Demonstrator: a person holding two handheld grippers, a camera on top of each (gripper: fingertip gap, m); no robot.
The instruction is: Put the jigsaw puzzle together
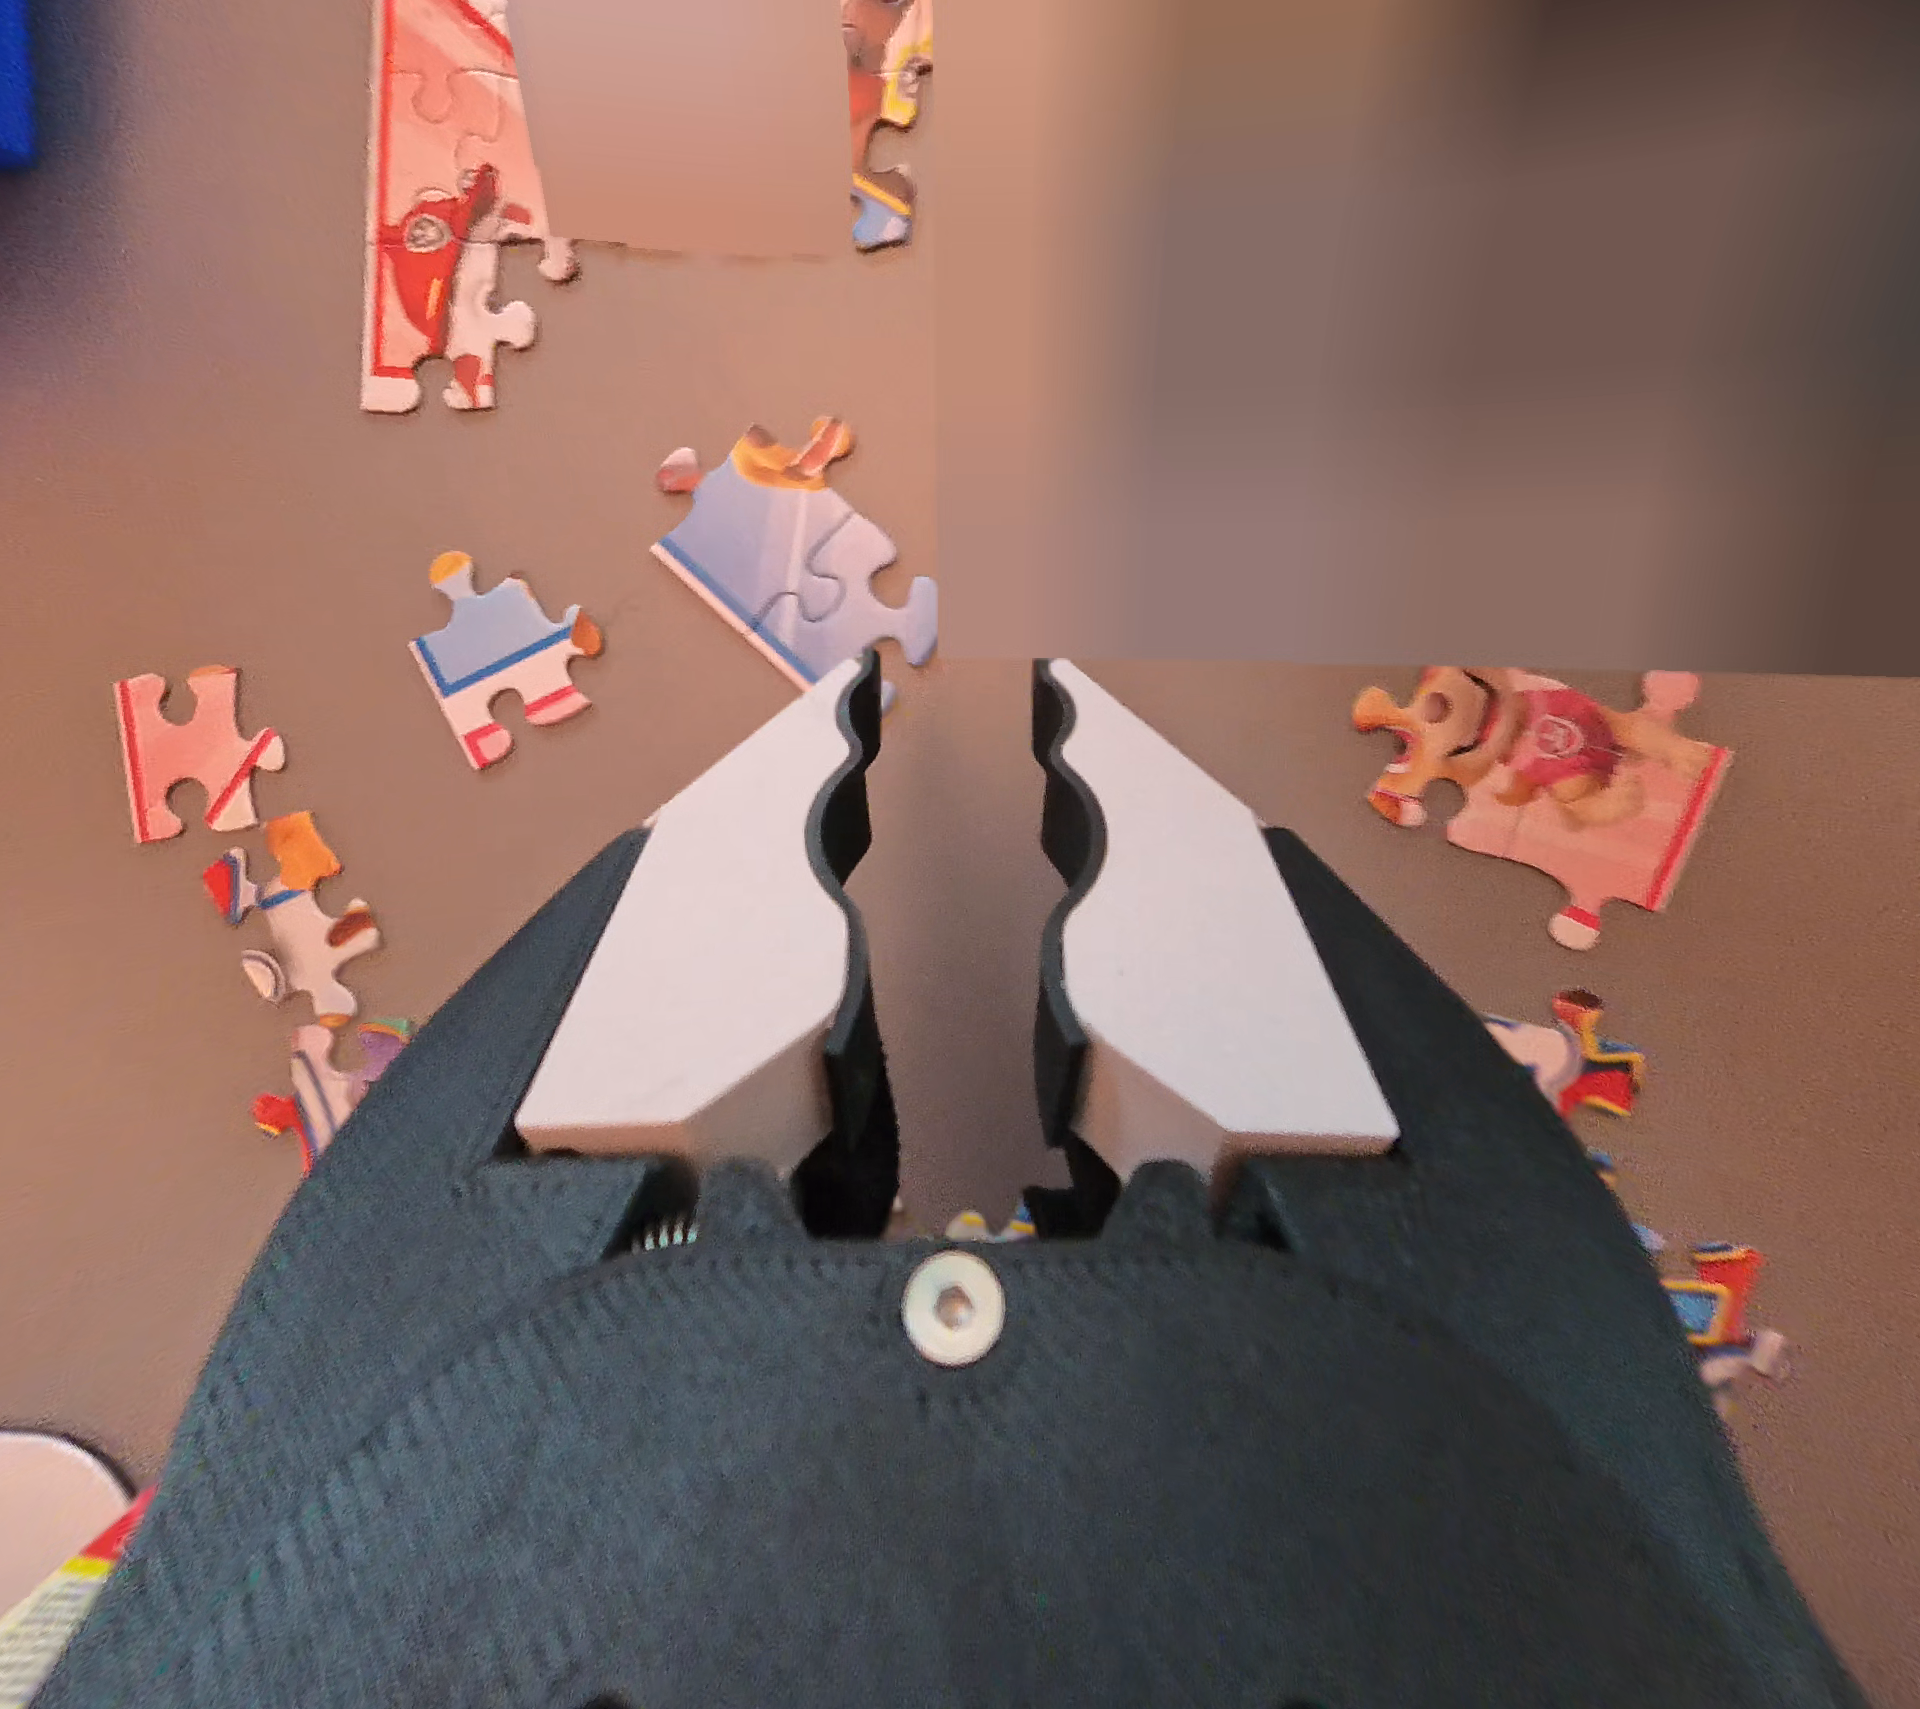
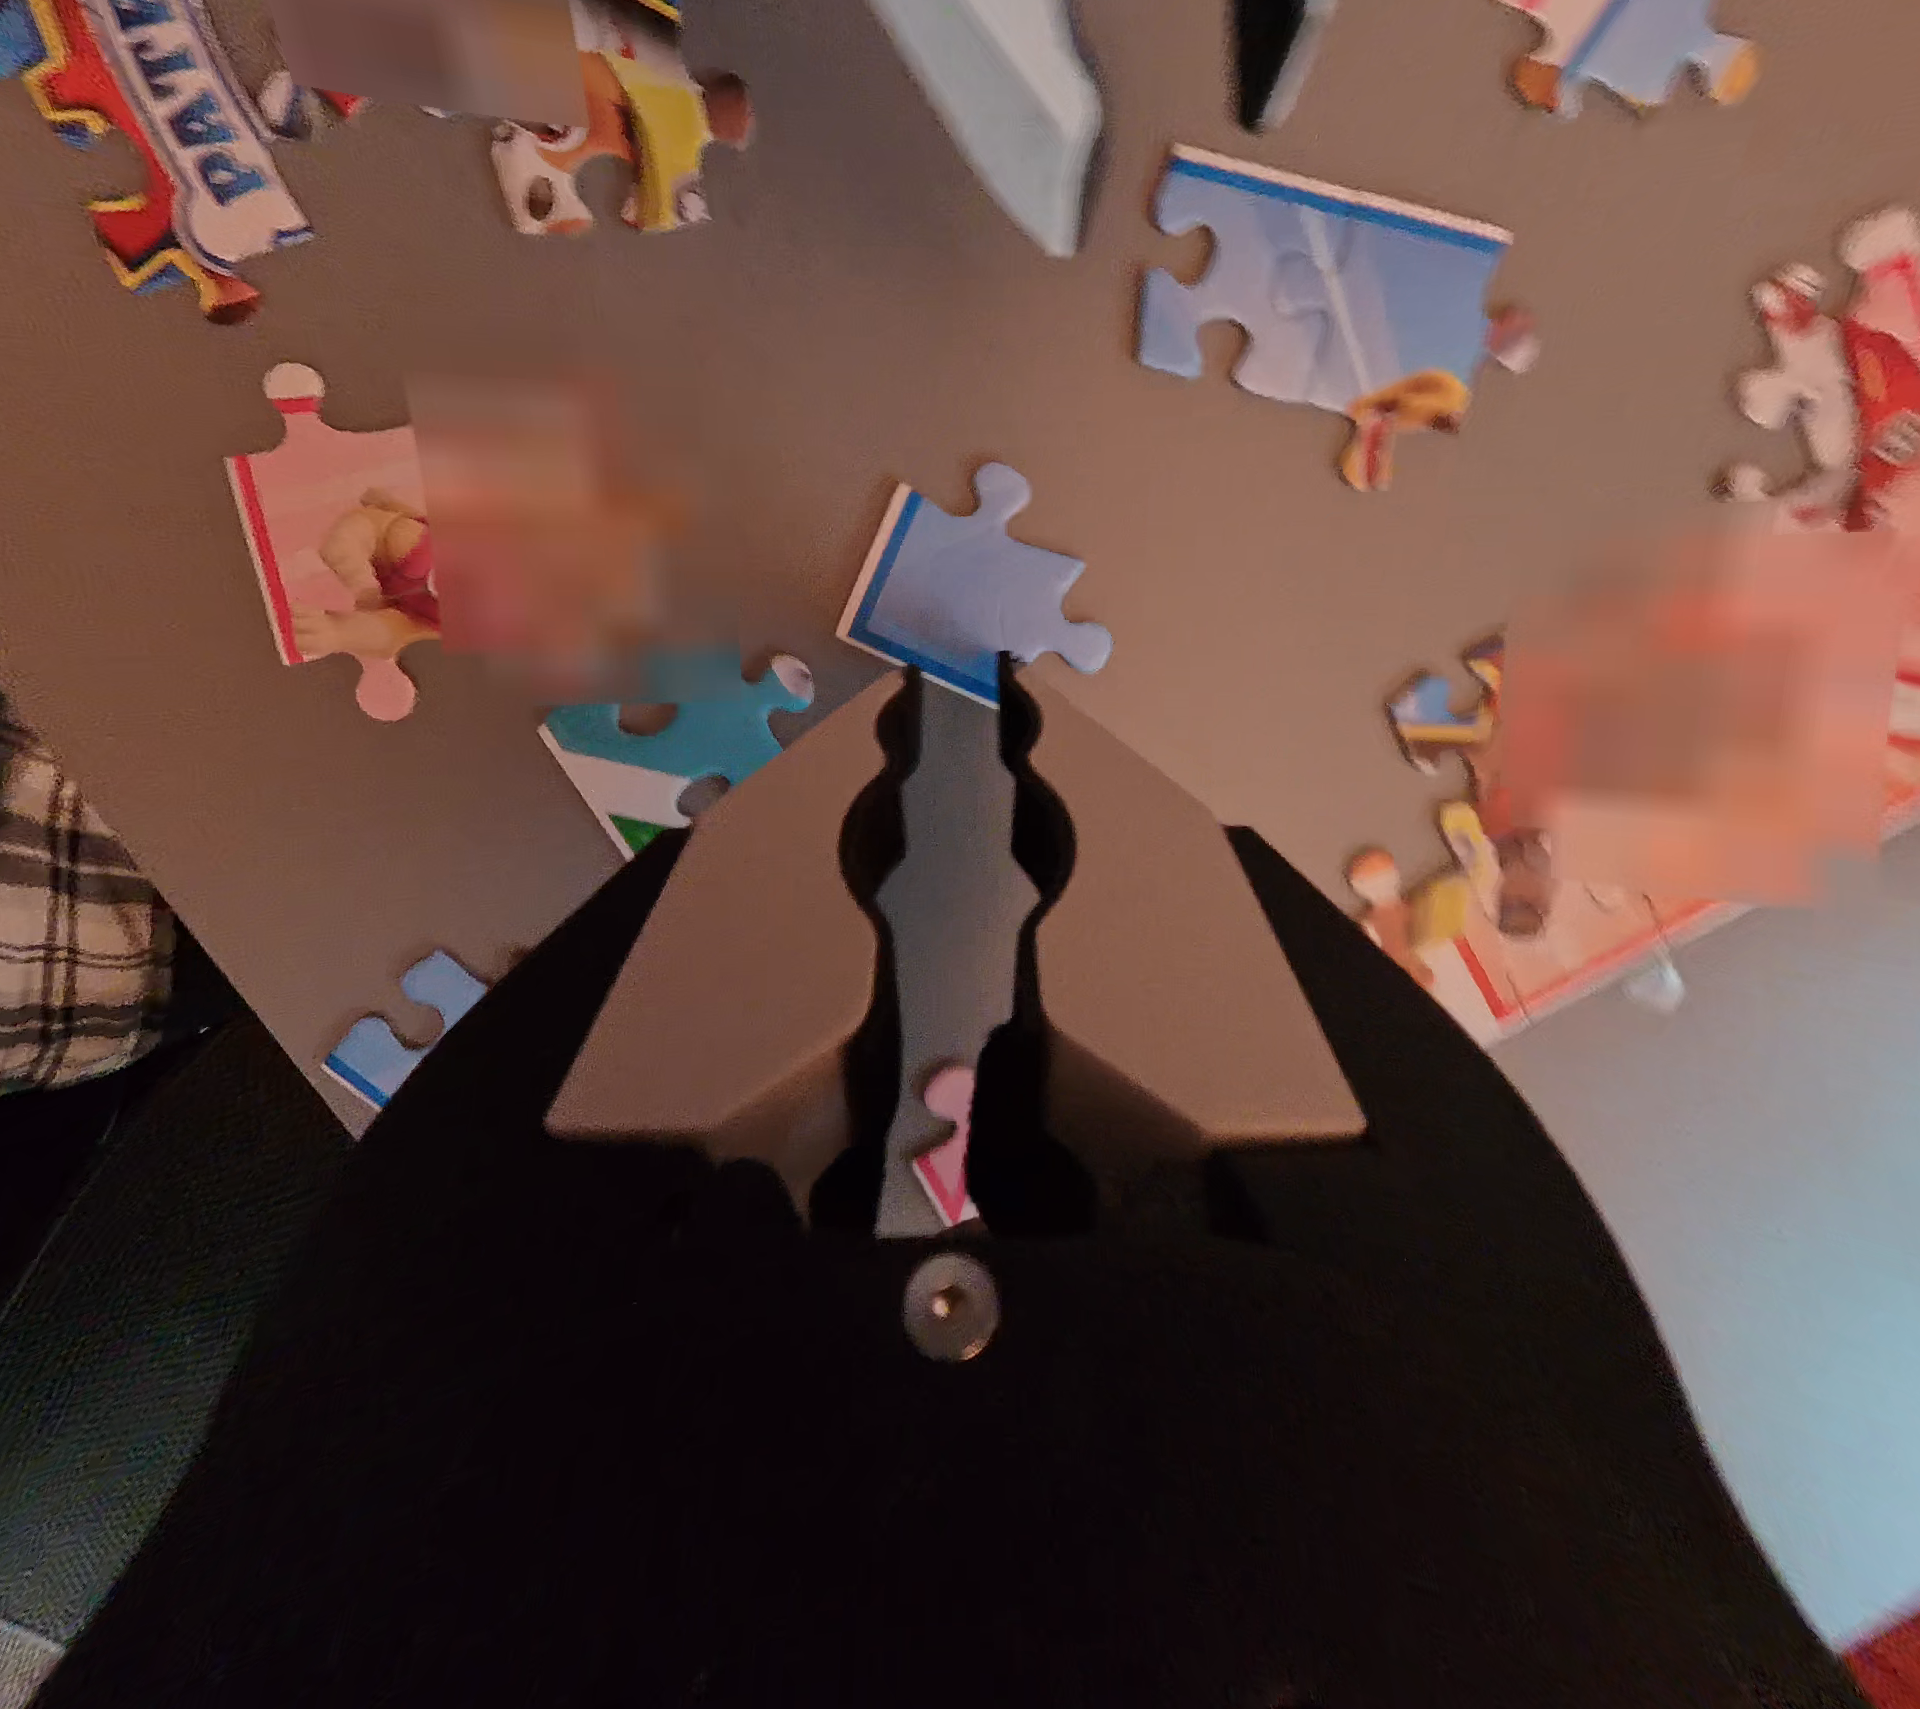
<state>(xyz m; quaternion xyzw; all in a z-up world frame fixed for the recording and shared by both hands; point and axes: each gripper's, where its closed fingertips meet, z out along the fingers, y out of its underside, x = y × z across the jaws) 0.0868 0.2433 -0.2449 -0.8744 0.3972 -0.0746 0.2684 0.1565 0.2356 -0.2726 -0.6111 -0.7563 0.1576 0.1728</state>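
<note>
Right wrist view: the right gripper (image 2: pixel 956 672) pinches a light-blue edge piece (image 2: pixel 971 584) low over the brown table (image 2: pixel 831 329). The left gripper (image 1: pixel 956 683) hovers parted, empty. One red-bordered assembled corner section (image 1: pixel 436 153) is joined; many loose pieces await, so roughly half remains.

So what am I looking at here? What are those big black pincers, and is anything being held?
Each picture comes from a camera mounted on a hand-held gripper, looking along its two fingers; a person holds one in each hand. The left gripper is open and empty above a brown table strewn with jigsaw pieces, beyond them a partly assembled section. The right gripper has its tips at the edge of a blue piece; whether it grips it, I cannot tell. The smeared patches were added afterwards.
</note>
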